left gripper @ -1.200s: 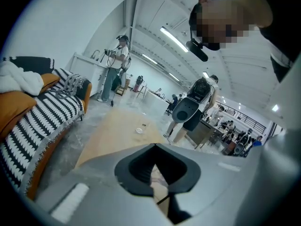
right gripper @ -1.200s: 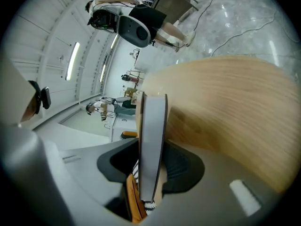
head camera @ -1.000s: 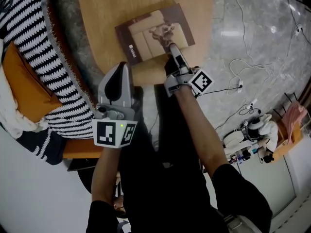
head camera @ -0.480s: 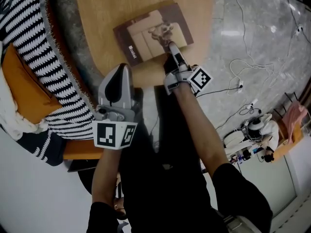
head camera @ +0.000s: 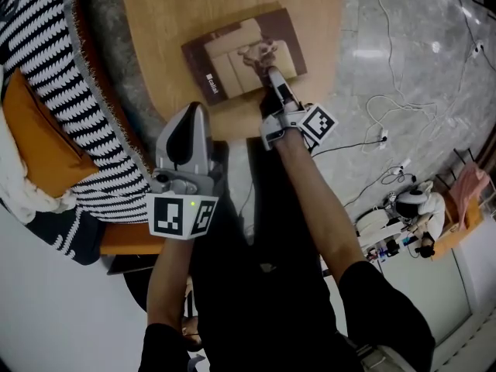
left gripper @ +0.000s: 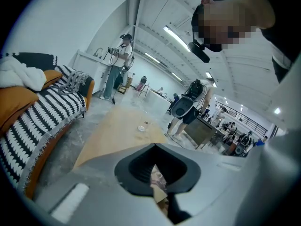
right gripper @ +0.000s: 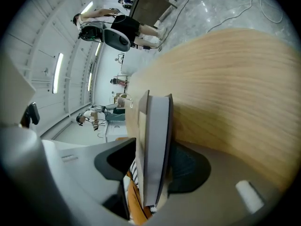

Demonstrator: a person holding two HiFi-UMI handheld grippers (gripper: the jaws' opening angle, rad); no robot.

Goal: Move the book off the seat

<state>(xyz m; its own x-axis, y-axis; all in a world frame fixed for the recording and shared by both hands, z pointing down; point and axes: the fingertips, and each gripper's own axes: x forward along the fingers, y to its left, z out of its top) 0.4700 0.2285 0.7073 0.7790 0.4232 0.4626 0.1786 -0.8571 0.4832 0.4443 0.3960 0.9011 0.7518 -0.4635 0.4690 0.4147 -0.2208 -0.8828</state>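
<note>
A brown book point(head camera: 244, 53) with a beige cover picture lies on the wooden table point(head camera: 178, 14). My right gripper point(head camera: 267, 67) reaches over the table's near edge to the book's near side. In the right gripper view the book point(right gripper: 157, 126) stands edge-on between the jaws of the right gripper point(right gripper: 153, 166). The jaws have just been opening, and a dark gap shows between the left pad and the cover. My left gripper point(head camera: 198, 107) hovers short of the table over the person's lap, jaws together and empty. In its own view the left gripper point(left gripper: 157, 173) shows only a narrow slit.
A sofa with a black-and-white striped throw point(head camera: 54, 76) and an orange cushion point(head camera: 35, 142) lies to the left. Cables point(head camera: 395, 91) trail over the marble floor on the right. A small white item point(left gripper: 140, 128) sits far out on the table. People stand in the background point(left gripper: 117, 65).
The right gripper and the book's near edge have settled slightly lower onto the table, and its jaws stand wider. The left gripper has kept still.
</note>
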